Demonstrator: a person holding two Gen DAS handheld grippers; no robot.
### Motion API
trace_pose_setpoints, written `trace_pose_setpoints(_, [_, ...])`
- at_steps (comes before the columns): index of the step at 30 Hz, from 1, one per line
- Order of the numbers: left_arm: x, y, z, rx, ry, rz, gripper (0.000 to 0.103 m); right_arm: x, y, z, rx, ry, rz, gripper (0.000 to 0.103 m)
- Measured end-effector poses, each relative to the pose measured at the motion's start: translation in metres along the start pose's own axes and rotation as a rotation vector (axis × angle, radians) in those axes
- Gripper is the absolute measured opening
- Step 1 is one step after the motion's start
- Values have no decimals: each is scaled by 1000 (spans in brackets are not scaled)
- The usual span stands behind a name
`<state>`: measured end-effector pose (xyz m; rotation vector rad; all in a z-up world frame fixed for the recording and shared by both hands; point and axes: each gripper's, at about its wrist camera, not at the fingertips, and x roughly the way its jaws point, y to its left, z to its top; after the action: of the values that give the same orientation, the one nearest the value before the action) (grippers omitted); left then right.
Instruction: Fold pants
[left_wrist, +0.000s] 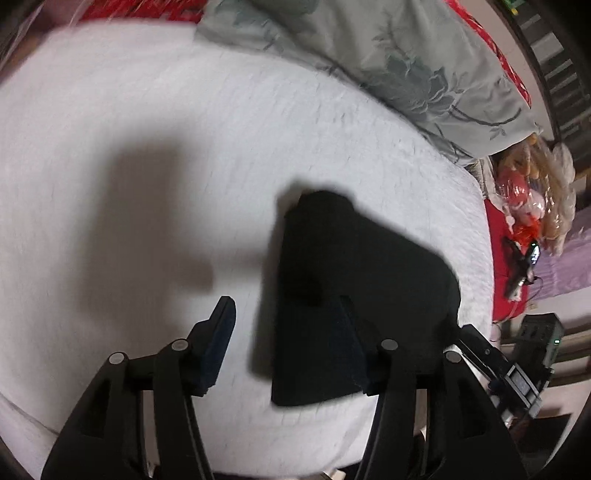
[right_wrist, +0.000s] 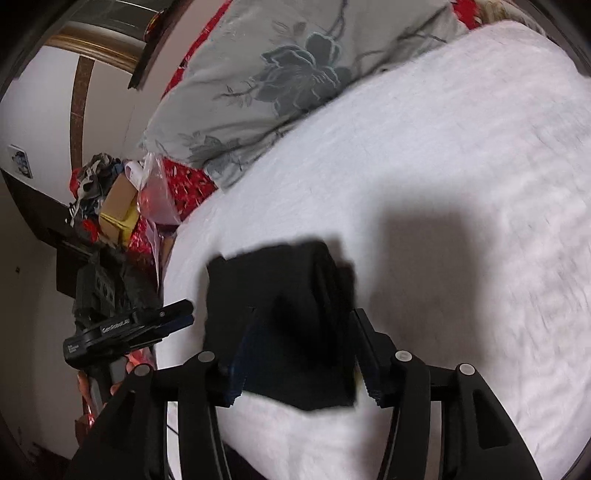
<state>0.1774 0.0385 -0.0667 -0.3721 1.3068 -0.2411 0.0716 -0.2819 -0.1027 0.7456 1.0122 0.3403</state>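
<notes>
The black pants (left_wrist: 354, 269) lie folded into a compact bundle on the white bedspread (left_wrist: 147, 110). They also show in the right wrist view (right_wrist: 291, 314). My left gripper (left_wrist: 288, 317) is open above the bed, its right finger over the left edge of the pants. My right gripper (right_wrist: 303, 321) is open, its fingers standing to either side of the near end of the bundle without closing on it. The other gripper shows at the left in the right wrist view (right_wrist: 147, 321).
A grey floral pillow (left_wrist: 406, 62) lies at the head of the bed, also in the right wrist view (right_wrist: 266, 88). Red bedding and cluttered bags (left_wrist: 532, 199) sit beside the bed. A box and clutter (right_wrist: 114, 199) stand by the wall.
</notes>
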Motion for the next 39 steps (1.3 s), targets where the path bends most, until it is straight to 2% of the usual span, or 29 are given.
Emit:
trace_pose_setpoints(5, [15, 20, -29, -129, 65, -111, 54, 9, -4, -18, 37, 22, 7, 53])
trace_pose_setpoints(9, [21, 15, -39, -159, 80, -123, 54, 16, 4, -20, 27, 20, -6, 53])
trace_pose_setpoints(10, [22, 12, -39, -160, 79, -122, 54, 17, 7, -21, 8, 21, -29, 49])
trace_pose_setpoints(11, [22, 9, -39, -155, 76, -115, 52, 19, 10, -20, -6, 27, -47, 43])
trace_pose_setpoints(12, [21, 4, -40, -146, 70, -100, 35, 18, 10, -20, -6, 31, -41, 23])
trace_pose_setpoints(13, [18, 0, -41, -132, 66, -94, 29, 15, 10, -19, 10, 34, -1, 17])
trace_pose_setpoints(16, [15, -4, -44, -89, 58, -12, 27, 3, 11, -19, -3, 11, 14, 16])
trace_pose_setpoints(20, [25, 2, -47, -103, 73, 25, 27, 22, 0, -29, 8, 67, -52, 16])
trace_pose_setpoints(23, [18, -1, -50, -72, 57, 24, 27, 18, -6, -29, 50, 52, -8, 21])
trace_pose_setpoints(24, [12, -2, -50, -51, 45, 18, 27, 13, -5, -27, 53, 46, 9, 26])
trace_pose_setpoints(26, [0, -4, -48, -27, -3, 16, 27, 2, -3, -23, 48, 15, 14, 40])
trace_pose_setpoints(27, [-7, -5, -46, -9, -28, 7, 29, -4, -3, -20, 52, -5, 23, 52])
trace_pose_setpoints(28, [-12, -4, -44, 3, -44, 3, 32, -8, -4, -17, 61, -29, 27, 59])
trace_pose_setpoints(30, [-15, -5, -36, 10, -61, 9, 61, -14, -8, -9, 79, -71, 17, 64])
trace_pose_setpoints(34, [-8, -4, -25, 28, -61, 36, 63, 4, -8, -3, 69, -27, -4, 65])
trace_pose_setpoints(39, [9, -4, -17, 21, -23, 16, 63, 30, -8, -2, 38, 22, 13, 65])
